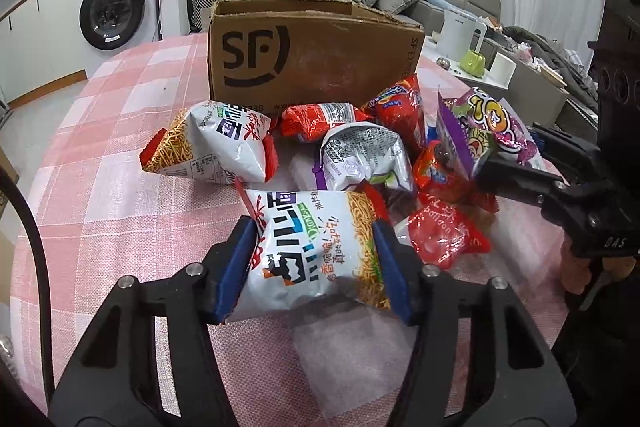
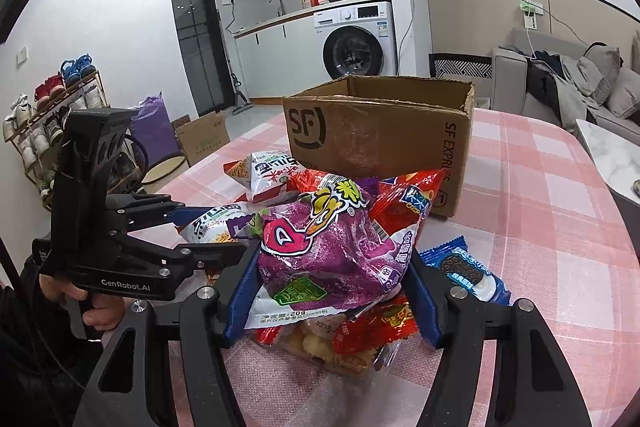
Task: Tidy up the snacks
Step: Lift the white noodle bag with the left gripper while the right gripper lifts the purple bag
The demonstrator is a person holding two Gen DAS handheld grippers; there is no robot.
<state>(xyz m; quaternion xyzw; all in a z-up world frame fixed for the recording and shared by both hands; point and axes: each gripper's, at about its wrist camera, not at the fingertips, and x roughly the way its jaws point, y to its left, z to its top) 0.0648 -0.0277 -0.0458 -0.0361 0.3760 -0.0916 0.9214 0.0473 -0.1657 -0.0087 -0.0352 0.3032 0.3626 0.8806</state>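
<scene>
An open brown SF cardboard box (image 1: 312, 55) stands at the back of the pink checked table, also in the right wrist view (image 2: 380, 131). A pile of snack bags lies in front of it. My left gripper (image 1: 314, 263) is shut on a white noodle-snack bag (image 1: 316, 251). My right gripper (image 2: 334, 279) is shut on a purple snack bag (image 2: 320, 251), seen lifted at the right in the left wrist view (image 1: 488, 123). A second white noodle bag (image 1: 216, 143), red bags (image 1: 400, 107) and a blue cookie pack (image 2: 468, 267) lie around.
The pink checked tablecloth (image 1: 100, 187) has open cloth to the left and front. A white kettle (image 1: 460, 31) and green cup stand on a side counter at right. A washing machine (image 2: 358, 43), sofa and shoe rack (image 2: 48, 107) are beyond.
</scene>
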